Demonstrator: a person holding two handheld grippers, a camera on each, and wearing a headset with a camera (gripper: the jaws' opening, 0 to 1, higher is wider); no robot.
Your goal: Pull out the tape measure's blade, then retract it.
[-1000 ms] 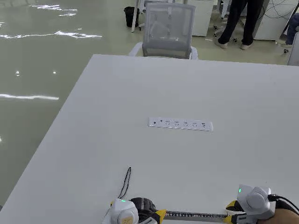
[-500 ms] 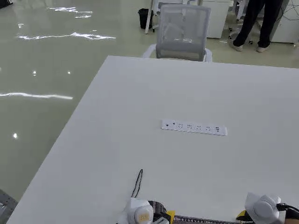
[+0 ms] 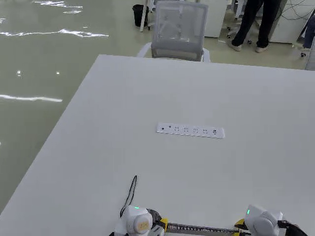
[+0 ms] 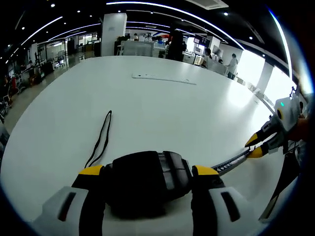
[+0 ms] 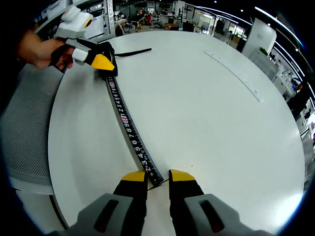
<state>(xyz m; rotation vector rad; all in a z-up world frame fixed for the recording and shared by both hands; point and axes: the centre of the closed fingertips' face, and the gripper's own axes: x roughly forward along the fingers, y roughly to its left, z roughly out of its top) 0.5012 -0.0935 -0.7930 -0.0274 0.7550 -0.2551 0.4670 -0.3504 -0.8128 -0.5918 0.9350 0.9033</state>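
Observation:
A black tape measure [image 4: 145, 183] sits on the white table [image 3: 197, 93], and my left gripper [image 4: 147, 172] is shut on its case from both sides. Its black wrist strap [image 4: 100, 140] trails away across the table. The blade [image 5: 130, 132] lies pulled out flat along the table's near edge. My right gripper [image 5: 157, 178] is shut on the blade's end hook. In the head view the left gripper [image 3: 158, 227] and right gripper [image 3: 239, 225] sit at the bottom edge with the blade [image 3: 202, 228] stretched between them. The left gripper view also catches the right gripper [image 4: 257, 146] pinching the blade's tip.
A white power strip [image 3: 190, 131] lies mid-table, well beyond the grippers. A grey mesh chair [image 3: 178, 29] stands at the far side of the table. A person [image 3: 252, 22] stands on the glossy floor behind it, near a black bin [image 3: 138, 14].
The head camera swung right and back, shifting the whole picture. The stretch of blade between the two grippers looks about the same length as before.

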